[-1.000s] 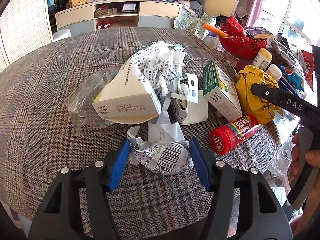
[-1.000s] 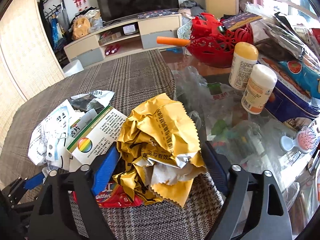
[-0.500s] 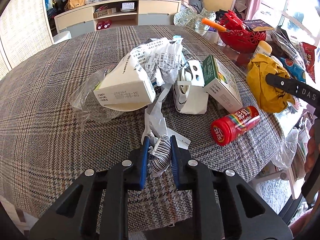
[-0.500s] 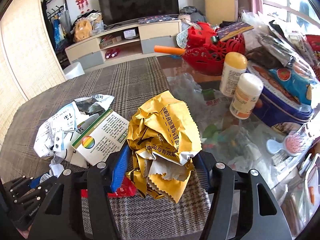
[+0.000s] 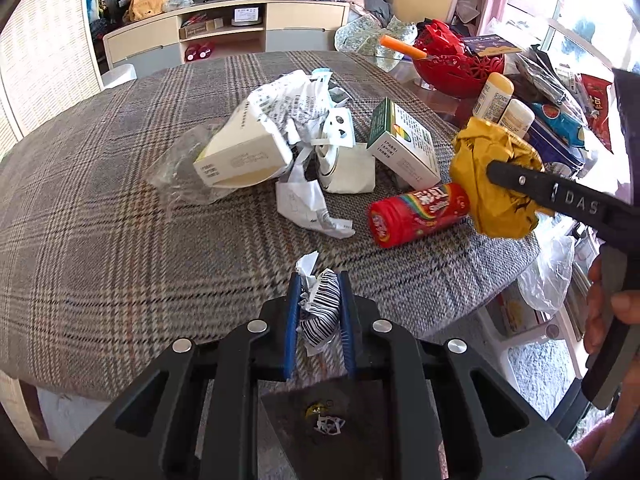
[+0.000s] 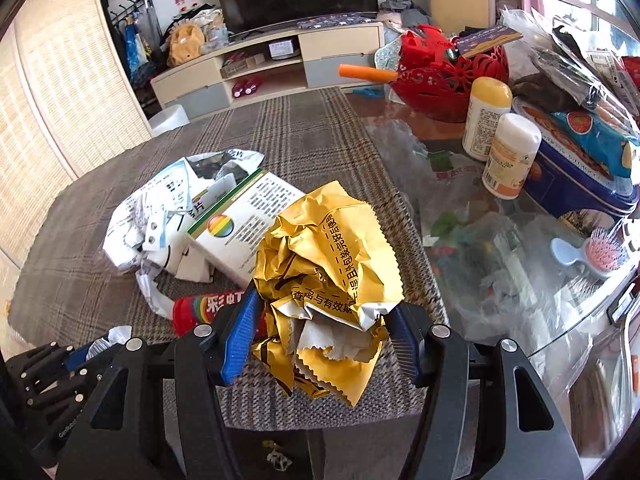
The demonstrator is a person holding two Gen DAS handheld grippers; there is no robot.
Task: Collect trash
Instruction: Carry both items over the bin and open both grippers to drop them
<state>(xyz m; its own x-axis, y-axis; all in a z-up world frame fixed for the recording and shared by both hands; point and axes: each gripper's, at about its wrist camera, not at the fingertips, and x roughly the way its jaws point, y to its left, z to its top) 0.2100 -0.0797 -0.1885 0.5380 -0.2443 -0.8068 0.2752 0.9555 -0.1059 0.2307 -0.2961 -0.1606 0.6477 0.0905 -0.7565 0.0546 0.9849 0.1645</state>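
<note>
Blue fingers (image 5: 293,312) of the left gripper (image 5: 319,312) were clamped on a crumpled barcode paper (image 5: 322,308), held clear of the plaid tablecloth (image 5: 100,208) at the table's near edge. Right gripper (image 6: 320,334): its fingers (image 6: 240,334) pinched a crumpled gold wrapper (image 6: 326,264) from both sides, the wad bulging out above and below the pads. In the left wrist view the same wrapper (image 5: 494,184) hung at the right end of the table, a hand (image 5: 608,308) gripping the handle below it.

Left on the cloth: a red candy tube (image 5: 418,214) lying on its side just left of the gold wrapper; a green-and-white box (image 5: 404,148) beyond it; a torn white paper scrap (image 5: 310,208) near the middle; a white carton (image 5: 244,160) tipped over on clear plastic, with printed white packaging (image 5: 292,108) heaped behind it.

Far right, on the glass top: a red basket (image 6: 444,76), two pill bottles (image 6: 500,140), a blue tin (image 6: 580,176).
</note>
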